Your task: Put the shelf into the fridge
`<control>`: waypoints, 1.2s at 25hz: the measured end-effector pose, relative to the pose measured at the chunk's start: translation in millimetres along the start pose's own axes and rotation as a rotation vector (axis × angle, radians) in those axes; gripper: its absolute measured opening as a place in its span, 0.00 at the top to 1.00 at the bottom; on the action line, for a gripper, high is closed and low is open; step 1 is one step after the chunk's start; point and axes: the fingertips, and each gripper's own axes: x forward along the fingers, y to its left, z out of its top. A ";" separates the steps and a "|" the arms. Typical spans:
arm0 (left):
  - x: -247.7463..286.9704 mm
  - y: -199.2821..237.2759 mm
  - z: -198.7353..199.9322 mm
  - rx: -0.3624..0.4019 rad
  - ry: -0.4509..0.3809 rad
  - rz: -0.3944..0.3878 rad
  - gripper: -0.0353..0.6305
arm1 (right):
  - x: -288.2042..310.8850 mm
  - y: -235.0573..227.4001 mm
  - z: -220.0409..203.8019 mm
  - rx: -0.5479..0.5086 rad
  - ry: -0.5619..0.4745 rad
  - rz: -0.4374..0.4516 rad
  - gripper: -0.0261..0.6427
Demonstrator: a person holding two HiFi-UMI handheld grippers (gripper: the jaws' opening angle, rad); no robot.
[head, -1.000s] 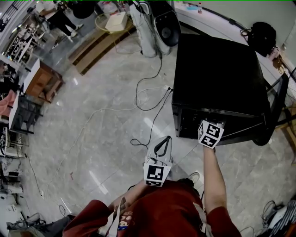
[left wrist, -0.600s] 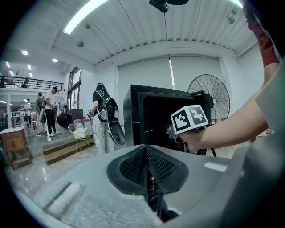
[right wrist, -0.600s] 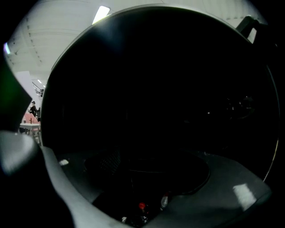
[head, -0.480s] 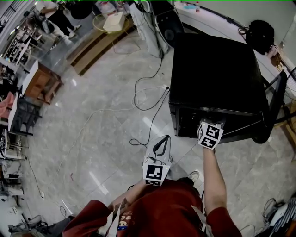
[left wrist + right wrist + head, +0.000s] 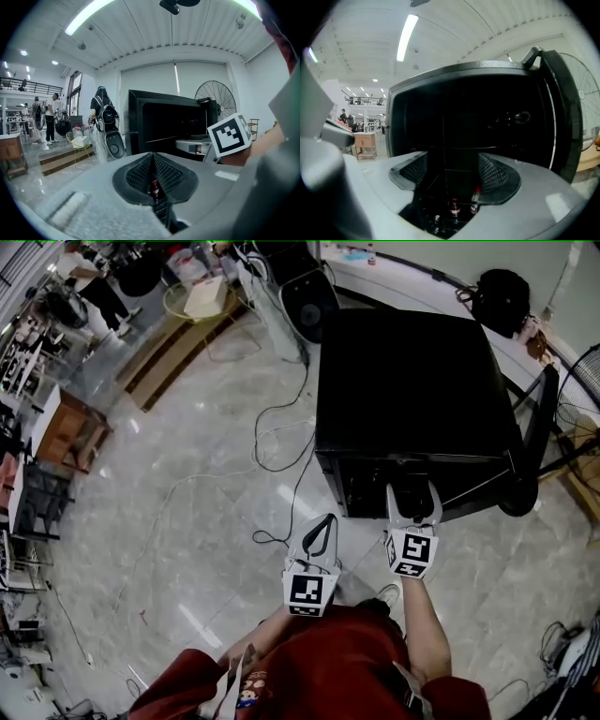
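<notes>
The black fridge stands on the floor ahead of me, its door swung open to the right. My right gripper is open just in front of the fridge's mouth, with nothing between its pads. In the right gripper view the jaws face the dark inside of the fridge. A thin shelf edge crosses it, and two bottles stand low down. My left gripper is shut and empty, lower left of the fridge. In its own view, the left gripper faces the fridge.
Cables trail over the marble floor left of the fridge. A fan stands beyond the open door. A speaker and bags are behind the fridge, with a wooden table at far left. My shoe is near the fridge's front.
My right gripper has drawn back from the fridge's mouth toward me, and its jaws now show spread wide. The left gripper has barely moved. The head view has shifted a little.
</notes>
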 end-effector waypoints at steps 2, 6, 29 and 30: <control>2.9 -2.0 1.9 0.000 -0.007 -0.009 0.94 | -22.3 -0.2 0.6 0.002 0.000 0.005 0.50; 10.6 -6.4 6.5 -0.003 -0.020 -0.026 0.94 | -66.9 -7.1 4.6 -0.003 -0.007 -0.012 0.50; 6.2 -51.0 129.8 0.053 -0.300 -0.171 0.94 | -181.8 -56.7 153.0 -0.100 -0.201 -0.173 0.55; 2.3 -51.0 137.5 0.072 -0.324 -0.169 0.94 | -182.6 -58.2 158.5 -0.114 -0.210 -0.177 0.56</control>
